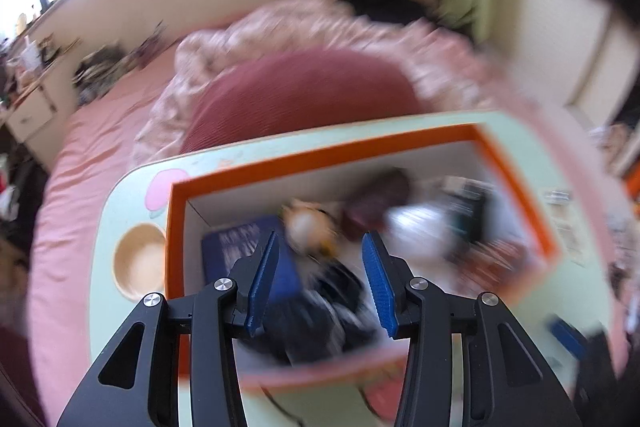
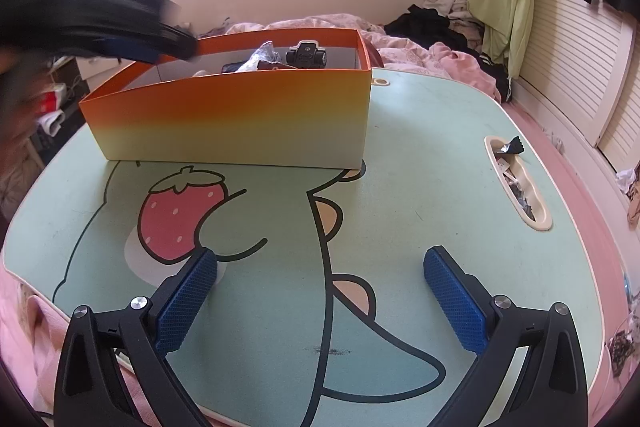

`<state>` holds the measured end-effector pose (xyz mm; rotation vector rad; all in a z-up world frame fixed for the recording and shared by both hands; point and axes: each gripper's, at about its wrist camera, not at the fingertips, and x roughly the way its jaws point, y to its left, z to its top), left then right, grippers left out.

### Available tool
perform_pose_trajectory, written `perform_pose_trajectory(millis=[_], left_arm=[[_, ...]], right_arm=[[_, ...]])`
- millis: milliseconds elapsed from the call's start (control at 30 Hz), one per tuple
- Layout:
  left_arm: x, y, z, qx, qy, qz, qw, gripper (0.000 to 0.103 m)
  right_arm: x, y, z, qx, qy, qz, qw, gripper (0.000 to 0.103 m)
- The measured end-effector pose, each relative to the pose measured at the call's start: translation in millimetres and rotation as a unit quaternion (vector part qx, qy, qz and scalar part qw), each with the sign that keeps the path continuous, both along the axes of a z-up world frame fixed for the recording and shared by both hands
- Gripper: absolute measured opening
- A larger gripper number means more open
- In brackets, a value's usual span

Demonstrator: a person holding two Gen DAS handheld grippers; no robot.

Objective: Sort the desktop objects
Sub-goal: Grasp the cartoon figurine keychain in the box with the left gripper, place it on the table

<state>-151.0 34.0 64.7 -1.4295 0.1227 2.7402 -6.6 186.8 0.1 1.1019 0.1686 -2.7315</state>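
Note:
An orange box [image 1: 320, 151] stands on the mint-green lap table [image 2: 420, 147]; its orange-to-cream wall [image 2: 228, 119] faces the right wrist view. Inside it, blurred, lie a dark blue packet [image 1: 232, 247], a white round thing [image 1: 308, 227], a maroon item [image 1: 376, 199], a black device [image 2: 306, 57] and a silvery wrapper [image 2: 262, 57]. My left gripper [image 1: 320, 239] hovers over the box, tilted down, jaws apart with nothing gripped; it appears as a black blur [image 2: 120, 23] at the box's left end. My right gripper [image 2: 320, 255] stands wide open above the strawberry print, nothing between its pads.
The table rests on a bed with pink sheets [image 1: 80, 167], a maroon pillow [image 1: 304, 95] and crumpled bedding behind. A round cup recess [image 1: 138, 263] sits left of the box. A slot tray [image 2: 516, 187] holding wrappers runs along the table's right side.

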Motion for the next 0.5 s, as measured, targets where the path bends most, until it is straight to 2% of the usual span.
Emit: perform_pose_trajectory(millis=[67,167,233,300,333,433,500], left_arm=[[-22,3,-13,-0.013,-0.022,0.009,0.9996,0.044],[-33,10,-26,-0.01,-0.056,-0.008,0.9984,0.044],[-33,16,-28,-0.035,-0.047,-0.017,0.9982,0.044],[-34,22,-26,-0.062,-0.041,-0.016,0.9971,0.036],[-33,23,-27,-0.067,-0.038,-0.018,0.9968,0.036],[-26,22,-27,-0.07,-0.028,-0.032,0.9967,0.036],[-21,16,-22,-0.044,-0.008,-0.034,0.9984,0.035]], right_arm=[[-1,-1,1,-0.001,0.0,0.002,1.0,0.103],[0,0,-2,-0.002,0.0,0.003,1.0,0.103],[0,-1,-1,-0.002,0.001,0.004,1.0,0.103],[0,0,-1,-0.002,0.001,0.004,1.0,0.103],[1,0,-1,-0.002,0.001,0.004,1.0,0.103],[1,0,-1,-0.002,0.001,0.005,1.0,0.103],[1,-1,-1,-0.002,0.001,0.004,1.0,0.103]])
